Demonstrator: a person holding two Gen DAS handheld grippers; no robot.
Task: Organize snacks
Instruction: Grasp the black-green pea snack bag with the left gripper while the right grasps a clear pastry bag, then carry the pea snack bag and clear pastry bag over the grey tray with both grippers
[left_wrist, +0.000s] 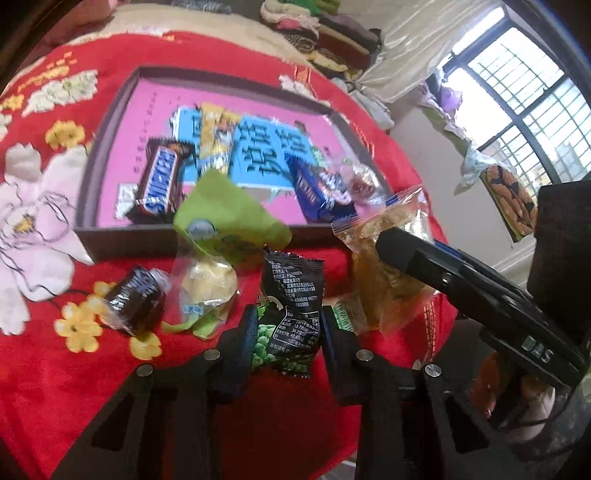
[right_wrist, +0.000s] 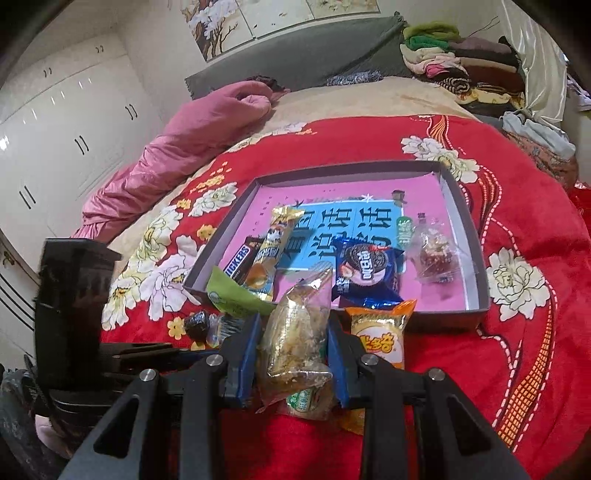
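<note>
While tongs (left_wrist: 288, 332) clamp packet (left_wrist: 291, 314) — lower edge hidden

A bed fills most of both views, spread with a red floral blanket (right_wrist: 517, 221) over a beige cover. At upper left stand glossy white wardrobe doors (right_wrist: 55, 122). A grey headboard (right_wrist: 303, 62) lies behind a pink quilt (right_wrist: 177, 147), beneath a floral wall painting (right_wrist: 229, 22). Folded clothes (right_wrist: 465, 70) are piled at upper right. A barred window (left_wrist: 528, 96) glows with daylight beside pale, possibly satin, curtains (left_wrist: 424, 40).
</note>
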